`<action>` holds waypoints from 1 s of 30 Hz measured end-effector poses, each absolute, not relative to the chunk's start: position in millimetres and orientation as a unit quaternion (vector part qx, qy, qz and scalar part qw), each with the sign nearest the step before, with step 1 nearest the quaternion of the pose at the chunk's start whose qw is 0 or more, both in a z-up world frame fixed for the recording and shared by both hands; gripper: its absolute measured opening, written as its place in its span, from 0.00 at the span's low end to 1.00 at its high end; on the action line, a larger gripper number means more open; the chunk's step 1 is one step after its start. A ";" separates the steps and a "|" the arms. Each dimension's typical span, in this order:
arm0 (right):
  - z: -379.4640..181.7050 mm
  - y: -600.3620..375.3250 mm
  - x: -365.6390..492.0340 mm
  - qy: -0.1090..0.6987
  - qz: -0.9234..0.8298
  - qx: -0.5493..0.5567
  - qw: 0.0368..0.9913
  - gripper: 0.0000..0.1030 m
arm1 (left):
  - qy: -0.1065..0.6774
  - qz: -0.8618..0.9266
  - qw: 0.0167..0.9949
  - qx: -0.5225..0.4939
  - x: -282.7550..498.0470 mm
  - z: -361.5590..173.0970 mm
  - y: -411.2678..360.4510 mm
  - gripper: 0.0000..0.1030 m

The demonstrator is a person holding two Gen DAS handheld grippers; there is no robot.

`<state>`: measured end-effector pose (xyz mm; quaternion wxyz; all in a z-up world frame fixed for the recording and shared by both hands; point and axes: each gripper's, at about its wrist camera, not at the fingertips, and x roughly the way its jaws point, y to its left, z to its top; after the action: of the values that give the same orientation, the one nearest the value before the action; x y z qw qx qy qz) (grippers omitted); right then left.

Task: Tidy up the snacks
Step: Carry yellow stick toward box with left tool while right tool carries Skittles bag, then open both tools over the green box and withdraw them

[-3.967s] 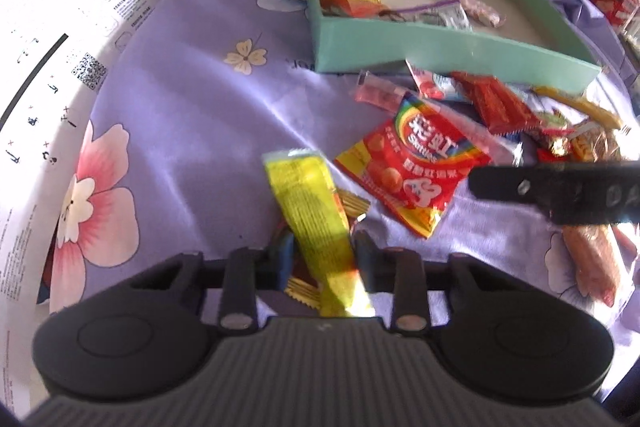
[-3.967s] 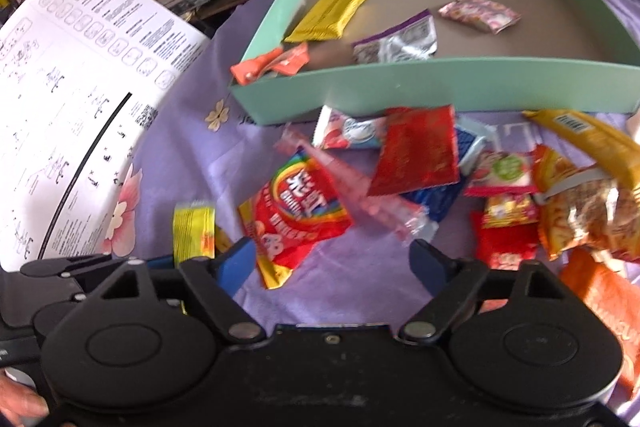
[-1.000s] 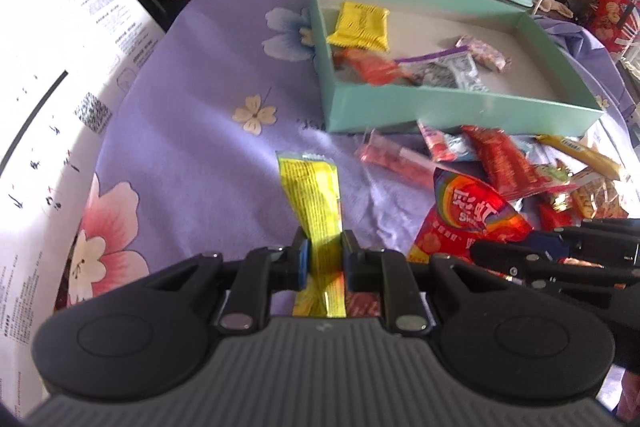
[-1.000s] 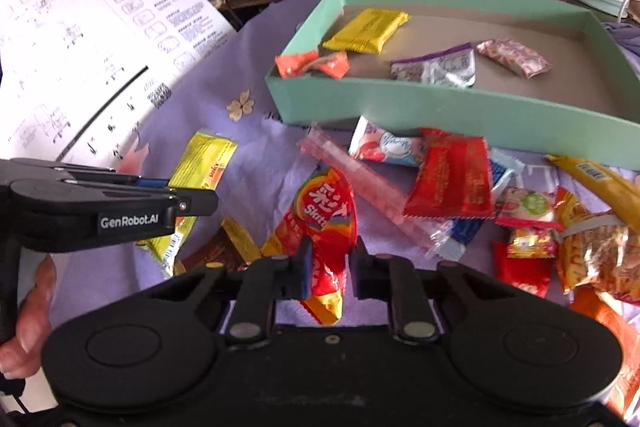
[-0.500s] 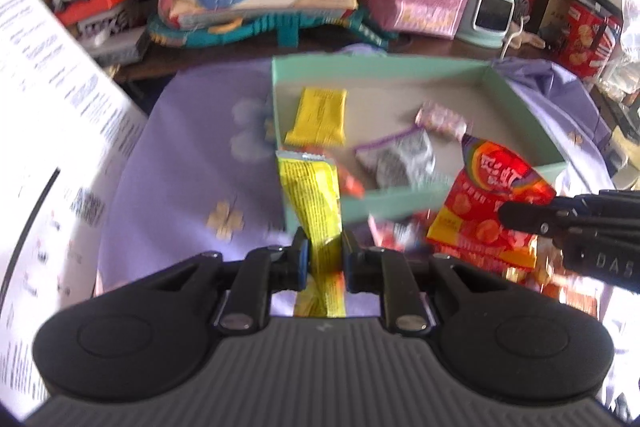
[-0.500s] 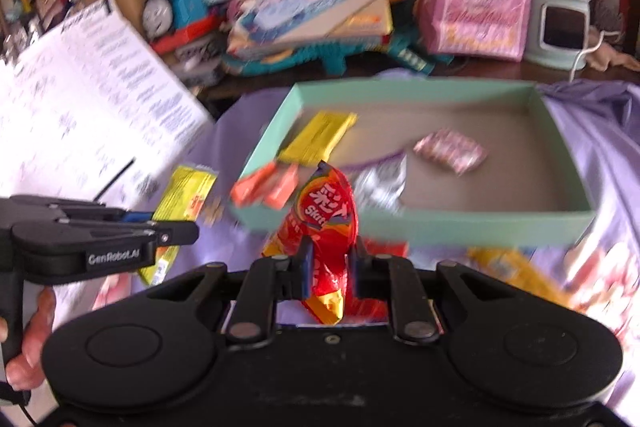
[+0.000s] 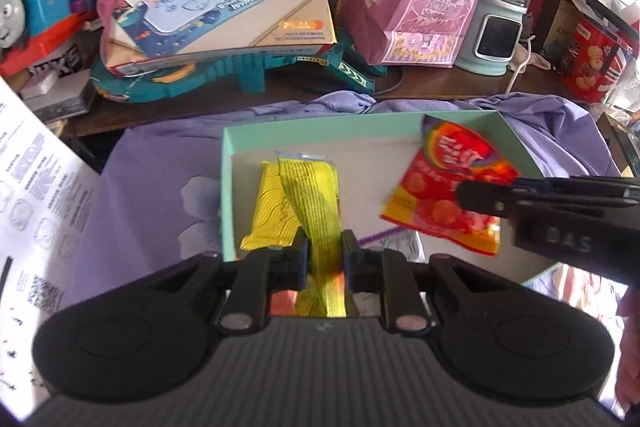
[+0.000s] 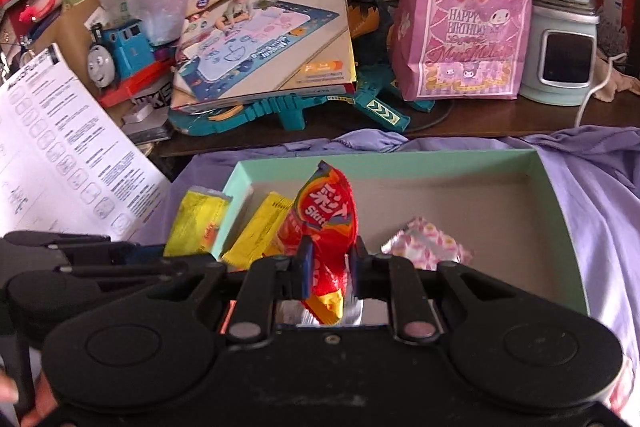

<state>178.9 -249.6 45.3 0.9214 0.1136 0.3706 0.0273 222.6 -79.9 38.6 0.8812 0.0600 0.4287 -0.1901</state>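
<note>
The box (image 7: 520,151) lies ahead of and below both claws. The right claw (image 8: 330,273) pinches a red pack (image 8: 326,223); the left claw (image 7: 324,259) pinches a yellow pack (image 7: 316,211). Both packs hang over the box. Released too near its wall, the yellow one might tip outside.

A dark brown wooden table (image 8: 480,121) carries a lilac flower-printed cloth (image 7: 152,195), and a shallow mint-green cardboard box (image 8: 560,227) sits on that cloth. At the box's twelve o'clock, straight on the wood, stand a teal plastic toy track (image 8: 296,107), a pink paper birthday gift bag (image 8: 460,27) and a pale green appliance with a dark screen (image 8: 566,63). A white printed instruction sheet (image 8: 60,155) lies at nine o'clock.
</note>
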 end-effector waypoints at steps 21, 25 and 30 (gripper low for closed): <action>20.4 -256.1 208.9 0.372 0.001 0.134 0.919 1.00 | 0.441 -0.129 0.883 0.094 244.3 7.2 -83.9 0.99; 28.5 -254.3 192.2 0.371 0.001 0.131 0.919 1.00 | 0.435 -0.129 0.886 0.097 229.7 16.8 -81.2 1.00; 40.5 -251.1 166.6 0.370 0.002 0.128 0.920 1.00 | 0.435 -0.130 0.887 0.081 206.5 29.1 -71.1 1.00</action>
<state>166.6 -251.1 40.5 0.9203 0.1283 0.3696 0.0021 206.5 -71.1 29.1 0.8871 0.0809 0.4354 -0.1302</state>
